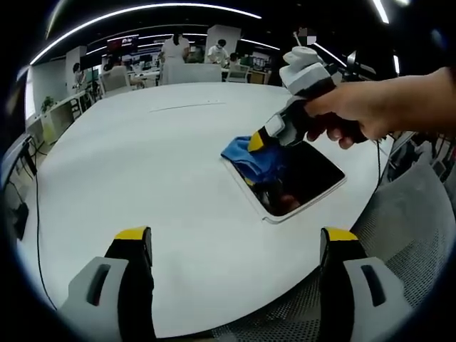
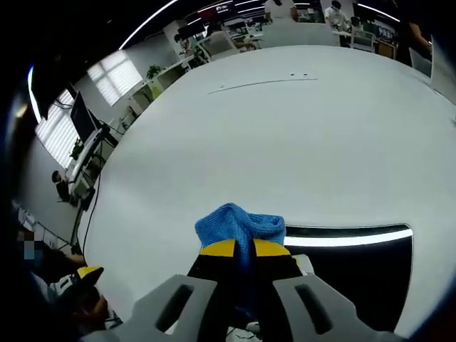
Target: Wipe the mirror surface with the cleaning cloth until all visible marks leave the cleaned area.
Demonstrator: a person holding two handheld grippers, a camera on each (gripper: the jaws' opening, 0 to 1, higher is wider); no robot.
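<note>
A rectangular mirror (image 1: 313, 182) with a white frame lies flat on the white table (image 1: 157, 185), reflecting dark ceiling. A blue cleaning cloth (image 1: 242, 153) rests on the mirror's far left corner. The right gripper (image 1: 260, 142), held by a hand, is shut on the cloth and presses it onto the glass. In the right gripper view the cloth (image 2: 235, 224) bunches out ahead of the right gripper (image 2: 244, 251), with the mirror (image 2: 356, 274) to the right. My left gripper (image 1: 235, 242) stands open above the table's near edge, apart from the mirror, holding nothing.
A grey mesh chair (image 1: 413, 235) stands at the table's right edge. Desks, chairs and people (image 1: 174, 50) fill the far side of the room. A cable (image 1: 35, 214) runs along the table's left side. Another desk with monitors (image 2: 82, 153) sits far left.
</note>
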